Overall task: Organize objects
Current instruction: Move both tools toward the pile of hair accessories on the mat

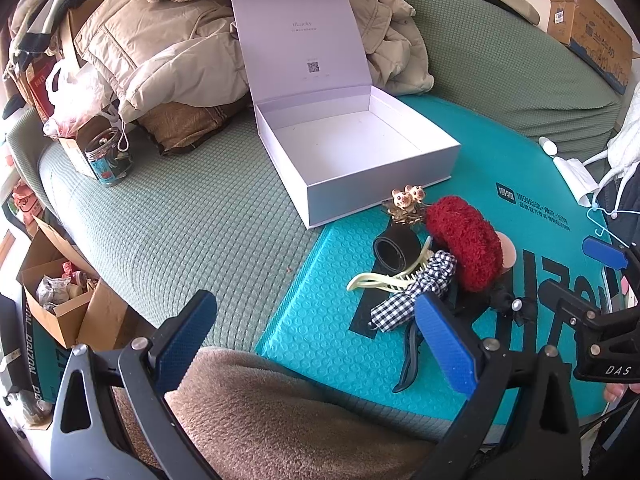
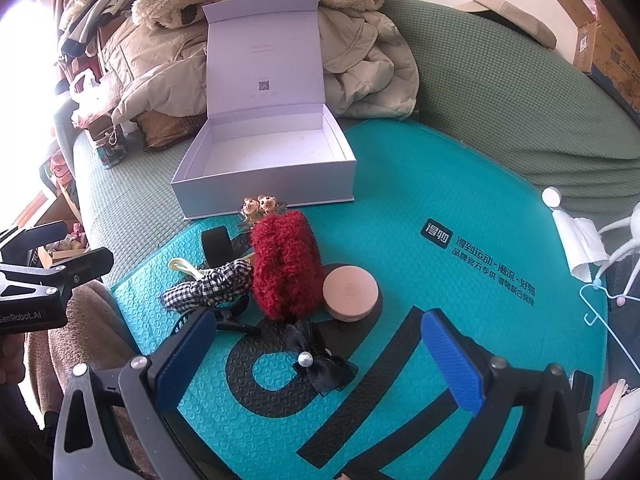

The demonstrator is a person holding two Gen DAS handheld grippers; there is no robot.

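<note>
Both tools are held wide open, nothing gripped: left tool (image 1: pixel 316 338), right tool (image 2: pixel 320 354). Hair accessories are piled on the teal mailer (image 2: pixel 460 184): red scrunchie (image 2: pixel 286 264), pink compact (image 2: pixel 351 293), black bow (image 2: pixel 316 354). The open white box (image 2: pixel 264 184) sits just beyond.
</note>
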